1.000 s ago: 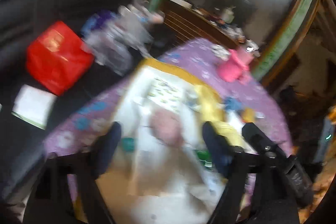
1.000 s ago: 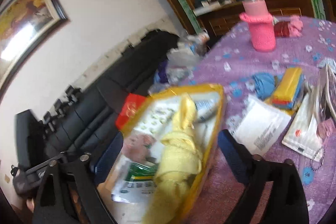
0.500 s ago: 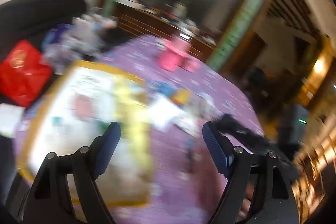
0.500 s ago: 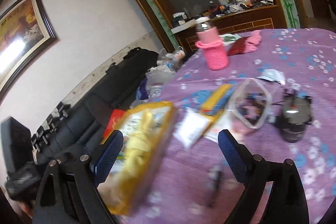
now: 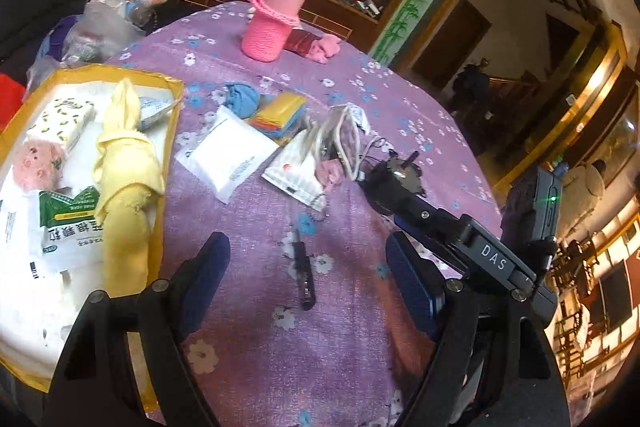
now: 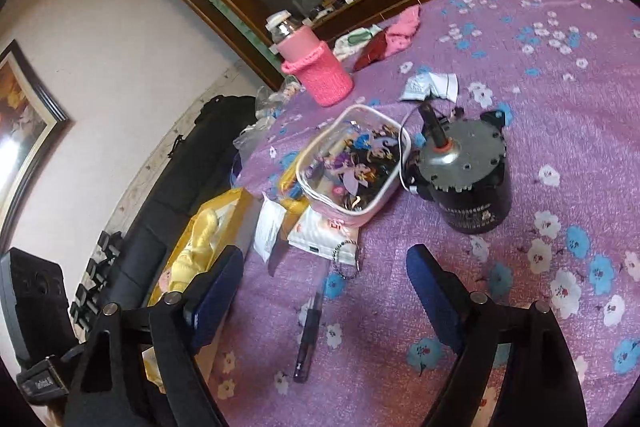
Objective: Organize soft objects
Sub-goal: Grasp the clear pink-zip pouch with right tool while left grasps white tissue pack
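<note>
On the purple flowered desk [image 5: 344, 339] the yellow-rimmed tray [image 5: 171, 115] already held a rolled yellow cloth [image 5: 124, 163]. The next soft pieces, the blue cloth [image 5: 242, 99] and the pink one [image 6: 402, 27], lay well apart. Both claws stood apart and empty, the right claw [image 6: 326, 291] having just narrowed slightly, the left claw [image 5: 308, 279] above a pen [image 5: 304, 277]. A good reach would probably skirt the black motor [image 6: 464, 171] and cartoon pouch [image 6: 356, 163].
</note>
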Motion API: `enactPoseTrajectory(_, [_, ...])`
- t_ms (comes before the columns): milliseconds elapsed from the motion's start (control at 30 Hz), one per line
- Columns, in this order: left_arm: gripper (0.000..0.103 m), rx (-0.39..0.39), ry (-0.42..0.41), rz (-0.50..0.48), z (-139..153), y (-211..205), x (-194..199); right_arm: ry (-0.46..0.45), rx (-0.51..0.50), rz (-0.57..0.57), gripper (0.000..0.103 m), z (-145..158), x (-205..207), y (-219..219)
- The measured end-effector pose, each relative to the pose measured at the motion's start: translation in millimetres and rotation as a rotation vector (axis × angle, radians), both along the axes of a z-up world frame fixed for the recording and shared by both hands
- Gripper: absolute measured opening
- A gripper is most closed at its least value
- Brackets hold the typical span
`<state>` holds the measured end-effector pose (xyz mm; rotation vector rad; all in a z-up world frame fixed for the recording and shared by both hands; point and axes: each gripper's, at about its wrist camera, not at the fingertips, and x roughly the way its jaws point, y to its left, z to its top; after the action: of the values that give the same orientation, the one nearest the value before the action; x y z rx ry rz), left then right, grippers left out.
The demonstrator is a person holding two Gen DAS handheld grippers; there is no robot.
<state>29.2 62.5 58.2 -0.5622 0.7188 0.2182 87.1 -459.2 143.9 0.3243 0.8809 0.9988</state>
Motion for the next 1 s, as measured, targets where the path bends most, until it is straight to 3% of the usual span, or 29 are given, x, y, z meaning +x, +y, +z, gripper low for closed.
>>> enactPoseTrajectory(133, [0.08, -0.005, -0.003, 0.012, -7, 2, -5, 0.029, -0.008, 0.009, 0.085, 0, 7, 12])
enactPoseTrajectory(300, [0.08, -0.034, -0.016, 0.014, -10, 6, -8, 0.003, 0.008, -0.001, 0.085, 3, 5, 17])
enactPoseTrajectory(433, [0.08, -0.01, -0.022, 0.024, -8, 11, -16, 0.128, -0.026, -0.029, 0.085, 6, 18, 37])
enactPoseTrajectory(733, [0.08, -0.066, -0.07, 0.041, -9, 25, -42, 0.32, -0.096, -0.236, 0.086, -5, 60, 86])
enactPoseTrajectory(833, [0.08, -0.069, -0.077, 0.037, -10, 26, -47, 0.325, -0.097, -0.256, 0.086, -6, 68, 100])
enactPoseTrajectory(867, [0.08, -0.068, -0.074, 0.035, -10, 27, -48, 0.295, -0.115, -0.26, 0.081, -5, 69, 103])
enactPoseTrajectory(900, [0.08, -0.069, -0.07, 0.034, -11, 28, -49, 0.271, -0.141, -0.266, 0.067, -4, 69, 105])
enactPoseTrajectory(1000, [0.08, -0.077, -0.073, 0.037, -12, 28, -53, 0.272, -0.13, -0.258, 0.064, -6, 66, 104])
